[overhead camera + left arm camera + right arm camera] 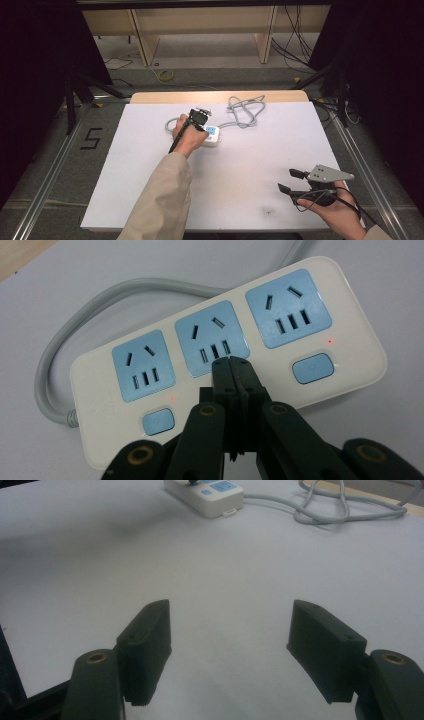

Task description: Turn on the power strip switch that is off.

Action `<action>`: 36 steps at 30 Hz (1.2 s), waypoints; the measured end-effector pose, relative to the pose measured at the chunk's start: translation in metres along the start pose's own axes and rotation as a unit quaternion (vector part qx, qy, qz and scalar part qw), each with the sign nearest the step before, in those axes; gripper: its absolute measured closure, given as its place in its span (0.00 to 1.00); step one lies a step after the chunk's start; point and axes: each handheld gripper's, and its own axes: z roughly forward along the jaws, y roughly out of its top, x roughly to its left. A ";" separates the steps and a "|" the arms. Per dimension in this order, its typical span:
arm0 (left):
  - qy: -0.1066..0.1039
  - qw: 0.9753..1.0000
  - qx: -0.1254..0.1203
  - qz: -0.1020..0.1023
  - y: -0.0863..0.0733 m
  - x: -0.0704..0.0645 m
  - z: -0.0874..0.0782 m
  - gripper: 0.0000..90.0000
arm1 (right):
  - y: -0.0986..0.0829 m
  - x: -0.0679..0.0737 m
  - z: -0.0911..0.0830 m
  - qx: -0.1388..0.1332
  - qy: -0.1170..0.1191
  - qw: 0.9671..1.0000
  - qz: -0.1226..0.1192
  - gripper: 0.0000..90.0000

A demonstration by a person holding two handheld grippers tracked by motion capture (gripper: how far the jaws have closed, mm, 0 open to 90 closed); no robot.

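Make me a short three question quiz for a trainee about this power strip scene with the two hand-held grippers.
1. True or false: the left gripper has its jaws closed together over the power strip.
2. How many blue socket panels does the power strip have? A) two B) three C) four
3. Fill in: the right gripper hangs over bare white table with its jaws ____.

Key: 1 true. 2 B; the left gripper view shows three panels, and the tips sit at the lower edge of the middle socket panel. 3 open, wide apart, holding nothing.
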 end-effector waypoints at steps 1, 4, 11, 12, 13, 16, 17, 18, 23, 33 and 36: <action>0.000 1.000 0.000 0.000 0.000 0.000 0.000 1.00 | 0.000 0.000 0.000 0.000 0.000 1.000 0.000 0.38; 0.000 1.000 -0.001 0.000 0.000 0.000 0.000 1.00 | 0.000 0.000 0.000 -0.001 0.000 1.000 0.000 0.38; 0.000 1.000 0.000 0.001 0.000 0.001 0.000 1.00 | 0.000 0.000 0.000 -0.002 0.000 1.000 0.000 0.38; 0.001 1.000 -0.001 0.001 0.000 0.000 0.000 1.00 | 0.000 0.000 0.000 -0.002 0.000 1.000 0.000 0.38; 0.001 1.000 -0.001 -0.001 0.000 0.000 0.000 1.00 | 0.000 0.000 -0.001 -0.001 -0.001 1.000 0.002 0.38; 0.001 1.000 -0.003 -0.002 -0.001 0.000 0.000 1.00 | 0.000 -0.001 -0.001 -0.002 0.000 1.000 0.002 0.38; 0.000 1.000 -0.004 -0.002 -0.001 0.000 0.000 1.00 | 0.000 -0.001 -0.001 -0.002 0.000 1.000 0.003 0.38; -0.002 1.000 -0.005 -0.001 -0.001 0.001 0.000 1.00 | 0.000 -0.001 -0.001 -0.003 0.000 1.000 0.002 0.38; -0.002 1.000 -0.008 -0.004 -0.002 0.001 0.000 1.00 | 0.000 0.000 -0.001 -0.002 0.000 1.000 0.003 0.38; -0.002 1.000 -0.017 -0.006 -0.002 0.000 -0.001 1.00 | 0.000 -0.001 -0.001 -0.004 -0.001 1.000 0.002 0.38; -0.002 1.000 -0.016 -0.002 -0.002 0.000 -0.001 1.00 | 0.000 -0.002 -0.002 -0.004 0.000 1.000 0.002 0.38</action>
